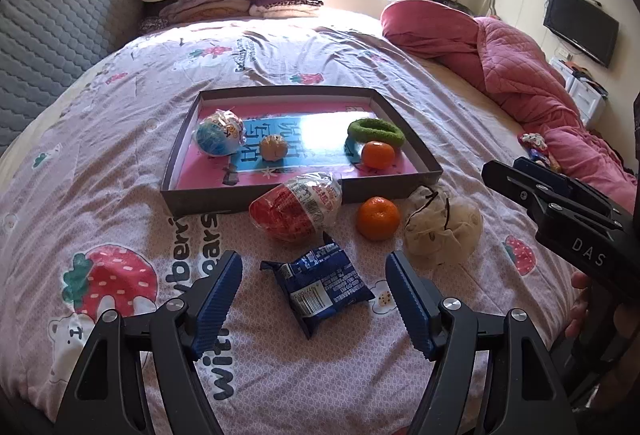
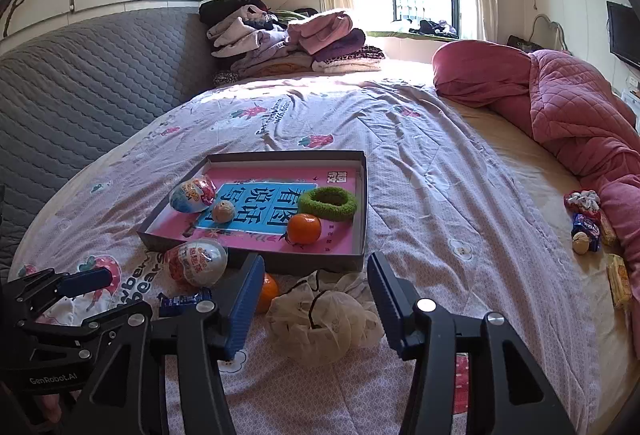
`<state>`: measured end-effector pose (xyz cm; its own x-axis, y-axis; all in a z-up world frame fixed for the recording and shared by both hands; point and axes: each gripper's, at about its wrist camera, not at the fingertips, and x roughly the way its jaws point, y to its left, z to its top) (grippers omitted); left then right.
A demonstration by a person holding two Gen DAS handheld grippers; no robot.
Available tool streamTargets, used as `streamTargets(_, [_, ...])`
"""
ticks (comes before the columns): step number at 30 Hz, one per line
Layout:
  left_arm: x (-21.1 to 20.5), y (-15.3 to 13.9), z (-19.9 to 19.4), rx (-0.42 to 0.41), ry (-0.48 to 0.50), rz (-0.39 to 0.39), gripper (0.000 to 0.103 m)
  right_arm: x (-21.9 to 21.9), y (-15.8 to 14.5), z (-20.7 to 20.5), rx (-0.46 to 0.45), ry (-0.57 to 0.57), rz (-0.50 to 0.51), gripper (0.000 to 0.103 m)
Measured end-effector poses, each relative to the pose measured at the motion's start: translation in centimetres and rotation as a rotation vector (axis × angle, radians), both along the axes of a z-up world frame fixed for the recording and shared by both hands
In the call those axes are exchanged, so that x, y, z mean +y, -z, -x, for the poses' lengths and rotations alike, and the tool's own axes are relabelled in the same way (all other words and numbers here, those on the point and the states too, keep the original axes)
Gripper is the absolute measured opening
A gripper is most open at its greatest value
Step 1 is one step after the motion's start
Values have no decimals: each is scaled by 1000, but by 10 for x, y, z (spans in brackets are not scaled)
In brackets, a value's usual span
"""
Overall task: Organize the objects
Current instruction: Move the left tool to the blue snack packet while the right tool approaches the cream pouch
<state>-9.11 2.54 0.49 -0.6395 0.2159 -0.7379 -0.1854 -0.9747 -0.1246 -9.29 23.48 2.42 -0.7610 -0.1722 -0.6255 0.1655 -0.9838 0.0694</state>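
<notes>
Left wrist view shows a shallow dark cardboard box lid with a pink and blue printed floor (image 1: 420, 165) lying on the strawberry-print lilac bedspread (image 1: 120, 139). It seems to serve as the collecting tray: already inside lie a blue plastic-wrapped toy egg (image 1: 218, 133) at the far left, a small tan round ball (image 1: 273, 147) beside it, a fuzzy green ring-shaped hair tie (image 1: 376, 131) at the right, and an orange mandarin (image 1: 377, 154) touching the ring's near side.

Four things remain outside, all near the lid's front wall: a red plastic-wrapped toy egg (image 1: 296, 205) leaning against that wall, a second orange mandarin (image 1: 378, 218) just right of it, a cream mesh bath pouf with a dark cord (image 1: 442, 231) further right, and a dark blue foil snack packet (image 1: 320, 287) nearest of all. Judging by this layout, roughly half the sorting is done.

The left gripper (image 1: 314, 299) hovers with jaws spread wide on either side of the blue packet, holding nothing and touching nothing; the packet looks the likely next pick. In the right wrist view, the right gripper (image 2: 314, 301) is likewise wide apart and empty, poised over the pouf (image 2: 324, 319), with no contact visible.
</notes>
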Motion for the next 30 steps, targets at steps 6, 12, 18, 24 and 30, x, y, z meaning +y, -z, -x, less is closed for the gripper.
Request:
streamTargets(6, [3, 9, -1, -26, -2, 13, 75, -1, 12, 0, -37, 0, -25, 60])
streamTargets(12, [3, 19, -1, -54, -1, 13, 75, -2, 21, -1, -66, -1, -34, 61])
streamTargets(18, [6, 26, -1, -78, 5, 5, 75, 0, 27, -1, -87, 4, -28, 61])
streamTargets(24, [7, 30, 0, -99, 6, -2, 75, 0, 29, -1, -95, 5, -29, 61])
streamTargets(30, [8, 34, 0, -113, 4, -9, 75, 0, 33, 1, -111, 4, -31, 61])
